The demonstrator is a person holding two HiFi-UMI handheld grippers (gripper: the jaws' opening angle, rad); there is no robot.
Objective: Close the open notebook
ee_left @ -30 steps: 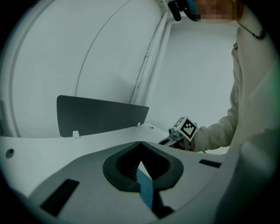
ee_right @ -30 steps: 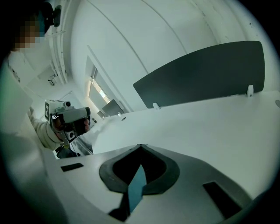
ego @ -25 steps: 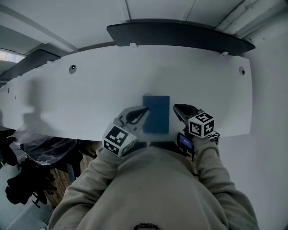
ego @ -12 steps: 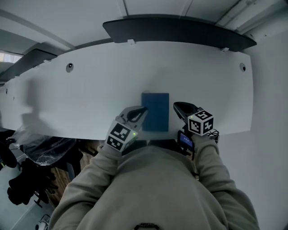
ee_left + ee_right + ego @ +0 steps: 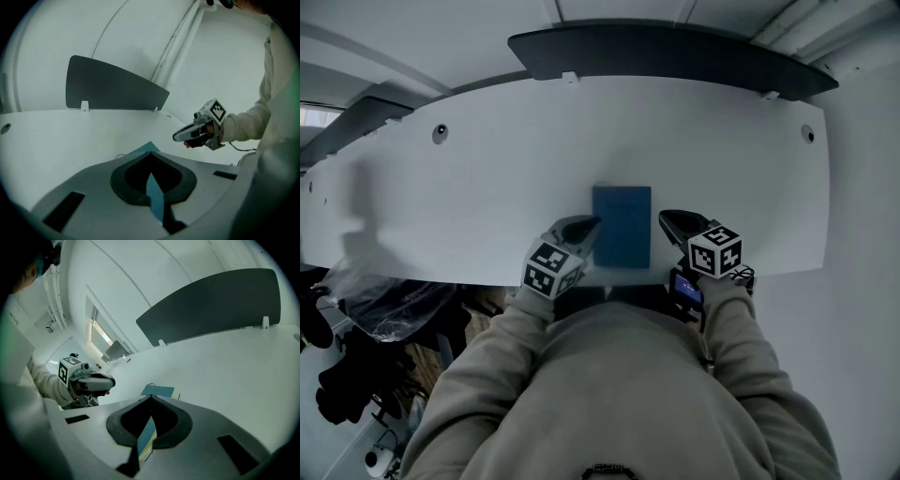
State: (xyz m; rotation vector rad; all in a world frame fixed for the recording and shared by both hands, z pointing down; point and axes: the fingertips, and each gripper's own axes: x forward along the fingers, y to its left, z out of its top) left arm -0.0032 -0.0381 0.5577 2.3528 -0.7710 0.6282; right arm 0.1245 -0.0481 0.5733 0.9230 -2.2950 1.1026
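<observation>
Since the blue notebook (image 5: 622,239) already lies shut and flat near the desk's (image 5: 487,187) near edge, between my left gripper (image 5: 592,223) and right gripper (image 5: 667,218), both pinched together on nothing, the closing looks done and I'd next just draw clear.

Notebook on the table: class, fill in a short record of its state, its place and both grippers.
Notebook: blue, closed, lying flat
Surface: white table
Left gripper: jaws together, at the notebook's left edge
Right gripper: jaws together, right of the notebook, apart from it
Held: nothing in either gripper
</observation>
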